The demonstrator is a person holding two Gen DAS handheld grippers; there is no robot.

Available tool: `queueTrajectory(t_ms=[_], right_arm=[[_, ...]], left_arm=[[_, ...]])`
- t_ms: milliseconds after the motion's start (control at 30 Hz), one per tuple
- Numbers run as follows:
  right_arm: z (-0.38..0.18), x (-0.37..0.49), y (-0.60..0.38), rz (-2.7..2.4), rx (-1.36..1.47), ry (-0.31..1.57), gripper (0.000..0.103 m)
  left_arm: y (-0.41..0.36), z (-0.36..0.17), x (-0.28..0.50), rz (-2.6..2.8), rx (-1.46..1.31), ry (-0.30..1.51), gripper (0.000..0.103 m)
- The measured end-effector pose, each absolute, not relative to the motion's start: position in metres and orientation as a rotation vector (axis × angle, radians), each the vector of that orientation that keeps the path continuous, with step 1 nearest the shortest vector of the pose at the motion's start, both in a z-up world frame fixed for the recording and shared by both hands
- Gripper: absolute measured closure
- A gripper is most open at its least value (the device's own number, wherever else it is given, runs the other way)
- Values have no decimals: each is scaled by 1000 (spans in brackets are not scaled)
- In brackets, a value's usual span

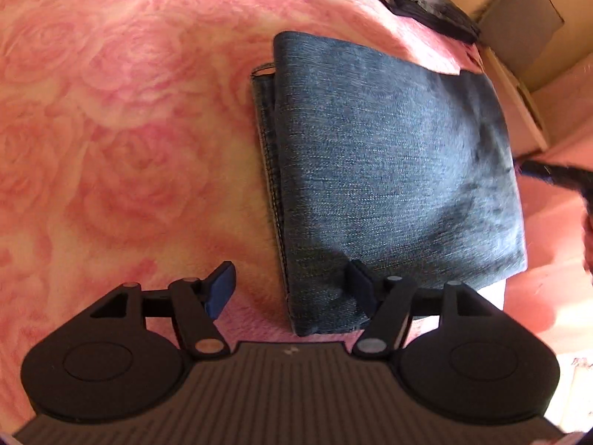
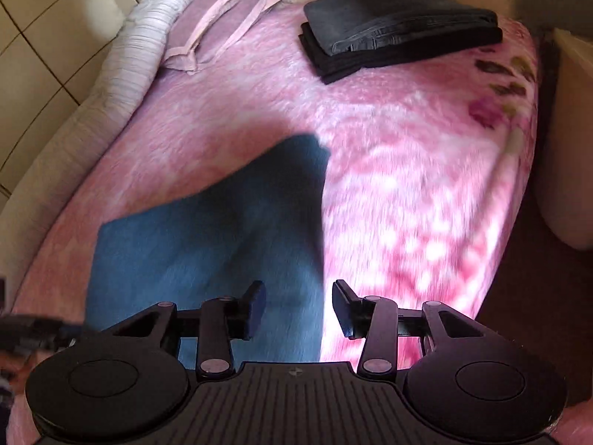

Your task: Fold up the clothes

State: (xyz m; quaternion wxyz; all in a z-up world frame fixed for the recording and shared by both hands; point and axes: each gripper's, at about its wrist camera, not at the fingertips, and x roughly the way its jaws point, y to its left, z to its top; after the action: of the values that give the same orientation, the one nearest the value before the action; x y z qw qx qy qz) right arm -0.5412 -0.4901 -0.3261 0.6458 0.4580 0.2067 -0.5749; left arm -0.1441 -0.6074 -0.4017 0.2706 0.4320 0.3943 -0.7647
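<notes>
blue jeans (image 1: 393, 185) lie folded on the pink blanket (image 1: 111, 111) (fold apparently complete), hence left gripper (image 1: 292, 289) and right gripper (image 2: 298, 309) fingers apart, holding nothing.

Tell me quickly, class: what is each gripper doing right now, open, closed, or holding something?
Left gripper: open, holding nothing, over the near edge of the folded blue jeans.
Right gripper: open, holding nothing, above the jeans' edge.
</notes>
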Motion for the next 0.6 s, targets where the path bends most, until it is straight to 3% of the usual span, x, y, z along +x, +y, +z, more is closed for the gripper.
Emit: queueTrajectory(t_ms=[167,300,433,533,600], right_arm=[[-339,-506,-430,-1211,1001,586,59],[-336,-493,-421,-1236,935,658,59],[-316,-480,-408,-1249,831,688,59],[-310,-458,-394,-1170,705,757,58],[-316,-445,-385,-1105,652,775,58]], left_arm=[[-599,-399,-145,-2030,1153,1035,37],[-592,-385,-155,-1985,1177,989,44],[-576,-367,-169,-2054,1226,718,48],[-545,-346,-178,-2164,1217,389,60],[-528,-338,-183,-2271,1201,275,59]])
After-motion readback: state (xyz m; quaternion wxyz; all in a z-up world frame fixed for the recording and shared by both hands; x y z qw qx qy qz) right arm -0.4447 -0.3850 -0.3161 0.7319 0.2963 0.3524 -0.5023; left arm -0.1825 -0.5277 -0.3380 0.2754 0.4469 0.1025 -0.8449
